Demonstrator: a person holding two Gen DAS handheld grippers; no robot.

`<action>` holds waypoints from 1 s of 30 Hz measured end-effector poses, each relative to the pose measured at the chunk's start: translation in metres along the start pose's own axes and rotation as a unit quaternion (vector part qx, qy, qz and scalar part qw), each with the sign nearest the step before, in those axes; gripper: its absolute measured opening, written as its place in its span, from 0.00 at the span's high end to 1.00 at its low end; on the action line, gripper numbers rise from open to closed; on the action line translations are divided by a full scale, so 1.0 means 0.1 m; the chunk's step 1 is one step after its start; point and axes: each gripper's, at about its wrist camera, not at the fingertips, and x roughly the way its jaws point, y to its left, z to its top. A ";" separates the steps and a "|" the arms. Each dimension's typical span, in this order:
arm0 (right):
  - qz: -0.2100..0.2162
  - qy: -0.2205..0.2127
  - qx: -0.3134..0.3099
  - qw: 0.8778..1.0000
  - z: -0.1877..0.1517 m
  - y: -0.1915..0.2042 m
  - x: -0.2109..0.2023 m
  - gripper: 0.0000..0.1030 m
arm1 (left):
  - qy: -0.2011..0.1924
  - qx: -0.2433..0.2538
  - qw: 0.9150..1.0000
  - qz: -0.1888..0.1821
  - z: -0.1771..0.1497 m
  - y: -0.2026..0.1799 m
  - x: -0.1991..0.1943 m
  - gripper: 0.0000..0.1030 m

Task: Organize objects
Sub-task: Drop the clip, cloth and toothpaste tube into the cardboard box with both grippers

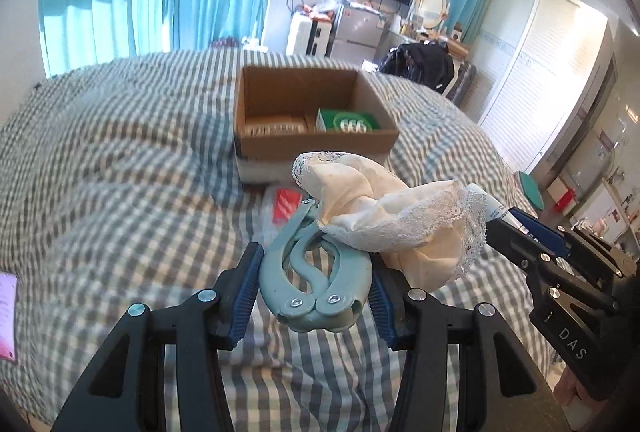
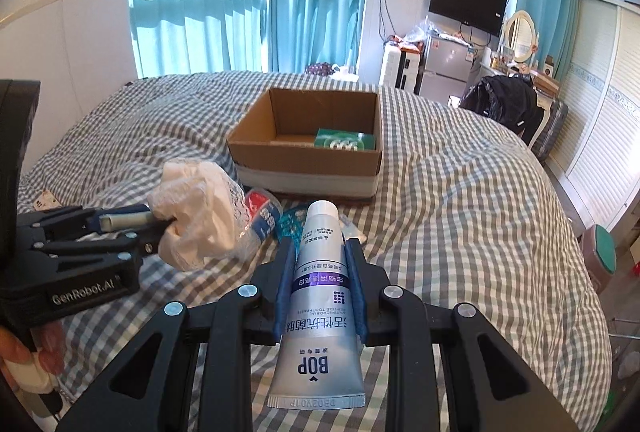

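Note:
My left gripper point(image 1: 314, 272) is shut on a pale blue-green clip point(image 1: 316, 282) that clamps a cream lace-trimmed cloth point(image 1: 396, 216), held above the checked bed. It also shows at the left of the right wrist view point(image 2: 160, 228) with the cloth point(image 2: 200, 208). My right gripper point(image 2: 320, 256) is shut on a silver BOP toothpaste tube point(image 2: 318, 296), cap pointing forward. It appears at the right of the left wrist view point(image 1: 504, 224). An open cardboard box point(image 1: 316, 146) stands on the bed ahead, also in the right wrist view point(image 2: 304, 156), holding a green packet point(image 2: 345, 140).
Small packets lie on the bed before the box: a red one point(image 1: 285, 204), a red-and-blue one point(image 2: 264, 216) and a teal one point(image 2: 292, 224). The checked bedspread point(image 2: 460, 216) spreads around. A wardrobe point(image 2: 600, 136) and dark chair point(image 2: 504, 104) stand to the right.

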 end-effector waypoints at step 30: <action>0.055 0.014 0.033 0.998 2.01 -0.52 2.16 0.76 | 0.027 0.053 0.997 0.040 1.92 0.26 1.97 0.51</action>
